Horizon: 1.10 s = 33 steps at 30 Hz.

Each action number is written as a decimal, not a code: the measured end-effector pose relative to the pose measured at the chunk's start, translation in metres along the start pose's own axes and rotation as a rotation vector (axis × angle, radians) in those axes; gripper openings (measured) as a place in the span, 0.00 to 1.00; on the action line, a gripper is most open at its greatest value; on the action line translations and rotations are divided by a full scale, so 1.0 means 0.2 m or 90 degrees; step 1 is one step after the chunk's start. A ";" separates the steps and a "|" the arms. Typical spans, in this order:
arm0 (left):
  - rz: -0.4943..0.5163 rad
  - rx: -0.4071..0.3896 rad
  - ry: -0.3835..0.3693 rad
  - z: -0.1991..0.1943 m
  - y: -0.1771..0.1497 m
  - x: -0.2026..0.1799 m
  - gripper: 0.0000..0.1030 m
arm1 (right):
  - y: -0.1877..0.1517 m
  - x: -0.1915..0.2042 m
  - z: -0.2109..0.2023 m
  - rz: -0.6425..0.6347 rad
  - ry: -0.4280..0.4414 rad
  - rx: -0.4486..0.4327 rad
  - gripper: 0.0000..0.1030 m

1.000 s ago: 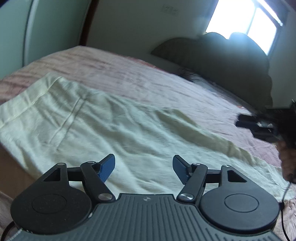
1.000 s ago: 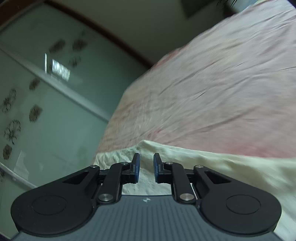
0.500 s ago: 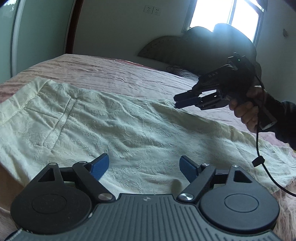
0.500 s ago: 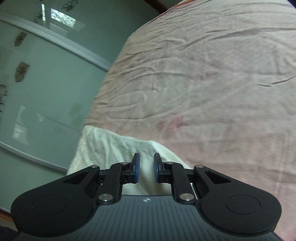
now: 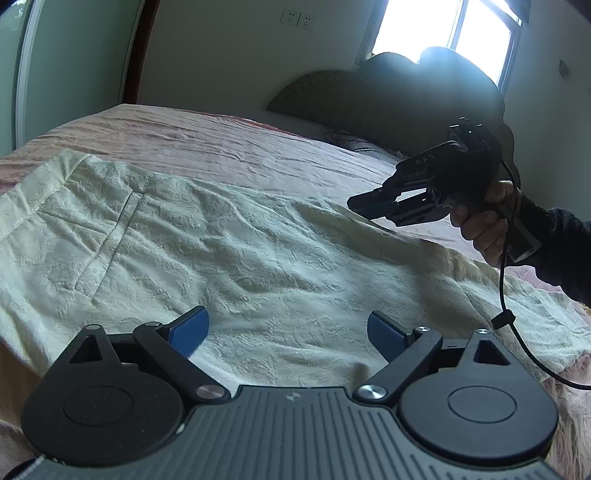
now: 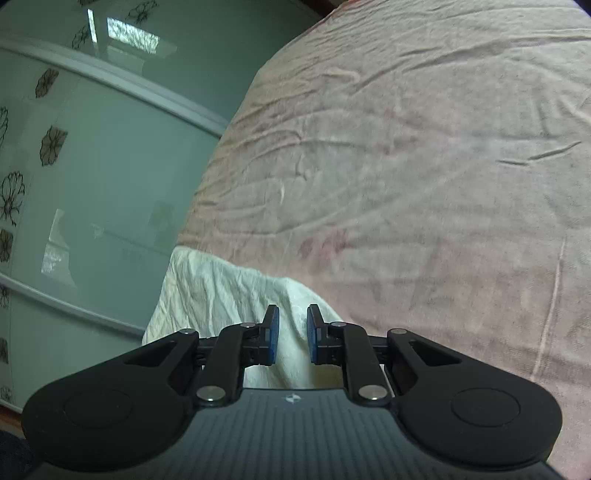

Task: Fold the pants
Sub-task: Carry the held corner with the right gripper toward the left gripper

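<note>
Cream pants [image 5: 236, 251] lie spread flat across the pink bed, waistband at the left, legs running right. My left gripper [image 5: 288, 328] is open wide and empty, low over the near edge of the pants. My right gripper [image 6: 291, 332] has its jaws narrowly apart over the far edge of the pants [image 6: 236, 295], with cloth showing between the pads; no grip is visible. It also shows in the left wrist view [image 5: 373, 206], held in a hand, its tip just above the far edge of the pants.
The pink bedspread [image 6: 424, 166] stretches beyond the pants. A dark headboard [image 5: 388, 96] and a bright window [image 5: 443, 33] stand at the far end. A green glass wardrobe door [image 6: 92, 166] lies off the bed's side. A black cable [image 5: 506, 317] hangs from the right gripper.
My right gripper has come down and leftward to the far edge of the pants, its jaws a little wider. My left gripper's jaws have opened wider.
</note>
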<state>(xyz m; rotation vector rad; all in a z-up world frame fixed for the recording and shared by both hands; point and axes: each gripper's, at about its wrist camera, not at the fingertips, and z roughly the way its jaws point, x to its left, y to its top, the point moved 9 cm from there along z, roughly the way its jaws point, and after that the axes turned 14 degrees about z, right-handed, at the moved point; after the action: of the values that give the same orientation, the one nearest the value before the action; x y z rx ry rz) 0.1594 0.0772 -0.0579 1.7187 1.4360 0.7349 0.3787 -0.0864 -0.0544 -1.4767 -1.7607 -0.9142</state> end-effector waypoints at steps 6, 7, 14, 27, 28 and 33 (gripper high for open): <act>-0.002 -0.001 -0.003 0.01 0.00 0.01 0.92 | 0.04 0.00 0.07 -0.006 -0.003 0.016 0.15; -0.002 -0.001 -0.004 0.01 0.00 0.01 0.92 | 0.05 0.00 0.08 -0.004 0.001 0.020 0.15; -0.006 -0.002 -0.014 0.01 0.00 0.00 0.95 | 0.04 0.06 0.17 -0.030 0.031 0.023 0.10; -0.025 -0.010 -0.031 0.00 -0.01 0.02 0.98 | 0.12 0.03 0.15 -0.024 0.031 -0.061 0.02; -0.024 -0.009 -0.030 0.00 -0.01 0.01 0.98 | 0.12 0.02 0.18 -0.032 0.007 -0.055 0.01; -0.023 -0.011 -0.027 -0.01 0.00 0.02 0.98 | 0.10 0.02 0.10 -0.016 0.013 -0.098 0.04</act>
<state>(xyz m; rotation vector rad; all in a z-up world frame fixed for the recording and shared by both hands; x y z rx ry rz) 0.1586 0.0816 -0.0577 1.6823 1.4235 0.6852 0.3964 -0.0657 -0.0604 -1.5373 -1.7306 -1.0955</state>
